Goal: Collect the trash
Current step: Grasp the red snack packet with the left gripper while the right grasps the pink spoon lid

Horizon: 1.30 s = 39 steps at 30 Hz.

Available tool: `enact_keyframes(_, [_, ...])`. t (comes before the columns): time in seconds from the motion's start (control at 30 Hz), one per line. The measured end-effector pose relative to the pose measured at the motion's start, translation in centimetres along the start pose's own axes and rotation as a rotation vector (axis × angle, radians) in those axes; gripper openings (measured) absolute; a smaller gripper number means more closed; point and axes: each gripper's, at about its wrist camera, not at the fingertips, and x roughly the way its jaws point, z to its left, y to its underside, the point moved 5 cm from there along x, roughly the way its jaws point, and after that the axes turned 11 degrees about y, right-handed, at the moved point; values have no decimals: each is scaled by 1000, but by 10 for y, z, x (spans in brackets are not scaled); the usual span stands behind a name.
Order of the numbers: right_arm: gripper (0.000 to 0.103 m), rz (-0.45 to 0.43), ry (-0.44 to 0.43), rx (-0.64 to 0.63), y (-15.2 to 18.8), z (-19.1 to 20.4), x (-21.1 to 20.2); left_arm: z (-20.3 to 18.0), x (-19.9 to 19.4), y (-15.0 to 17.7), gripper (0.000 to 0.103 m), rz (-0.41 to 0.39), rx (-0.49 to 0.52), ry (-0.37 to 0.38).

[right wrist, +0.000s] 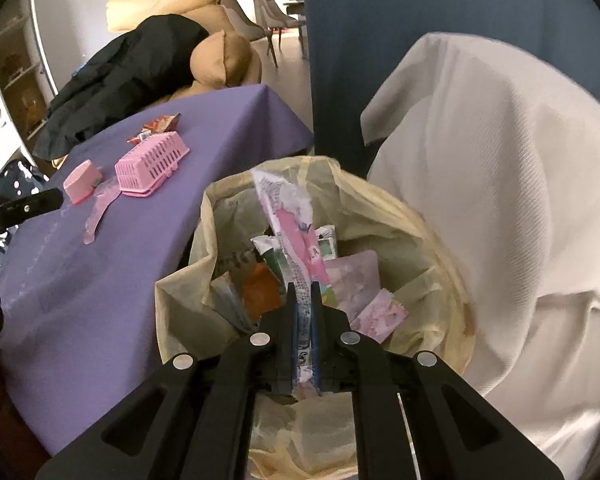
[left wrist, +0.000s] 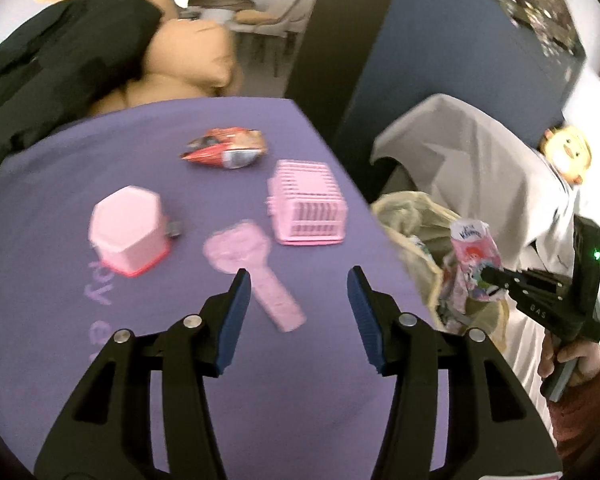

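Right claw holds a pink wrapper over the lined trash bin beside the purple tabletop.

The tabletop (left wrist: 100,360) fills the left of the left wrist view; the trash bin (right wrist: 380,208) sits at its right edge, already holding wrappers. On the tabletop lie a pink basket (left wrist: 306,204), pink box (left wrist: 128,232), pink scoop (left wrist: 252,264) and a red wrapper (left wrist: 226,148) at upper centre. The left claw (left wrist: 298,280) gapes wide, empty, above the scoop. The right claw (right wrist: 304,292) is clamped on the pink wrapper (right wrist: 288,216), lower centre.

pink wrapper (right wrist: 296,236): we see it crumpled, upright over the bag (right wrist: 380,216)
red wrapper (left wrist: 226,147): lying on the table (left wrist: 60,208)
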Motion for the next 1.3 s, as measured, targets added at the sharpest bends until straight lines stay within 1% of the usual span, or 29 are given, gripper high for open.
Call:
enact_keyframes(0.03, [11,15,-3,0,0,1,4,3,-2,1,48,-3,-10,-2])
enact_keyframes(0.07, [21,27,3,-3,2,2,7,10,-5,3,48,-8,-24,-3])
enact_keyframes(0.1, [28,35,7,-8,3,4,9,13,-7,4,48,-12,-33,-3])
enact_keyframes(0.17, [62,44,10,-19,4,8,11,21,-12,7,49,-22,-48,-2])
enact_keyframes(0.2, [64,46,12,-28,4,10,12,24,-14,8,49,-25,-53,-4])
enact_keyframes(0.27, [64,43,22,-43,1,15,10,34,-18,11,52,-33,-72,-9])
enact_keyframes(0.43, [65,7,27,-38,-13,20,-3,58,-24,18,52,-38,-126,-27])
enact_keyframes(0.5, [65,-14,17,-37,-20,24,-10,64,-26,21,52,-40,-140,-28])
enact_keyframes(0.57, [66,-35,-14,-34,-27,32,-16,69,-29,23,52,-45,-146,-33])
enact_keyframes(0.67, [68,-32,-92,-48,-33,52,-21,74,-36,23,52,-65,-137,-64])
enact_keyframes(0.8, [68,-29,-162,-124,-37,90,-21,77,-43,22,52,-82,-130,-72])
enact_keyframes(0.97, [68,-27,-194,-197,-36,133,-17,82,-48,22,52,-89,-124,-77])
enact_keyframes(1.1, [68,-58,-208,-197,-40,155,-16,88,-49,23,52,-94,-133,-76])
enact_keyframes(1.2, [68,-48,-212,-203,-40,168,-9,93,-48,24,52,-96,-141,-77])
enact_keyframes(1.3, [68,-32,-189,-186,-42,176,0,95,-48,23,52,-104,-137,-51])
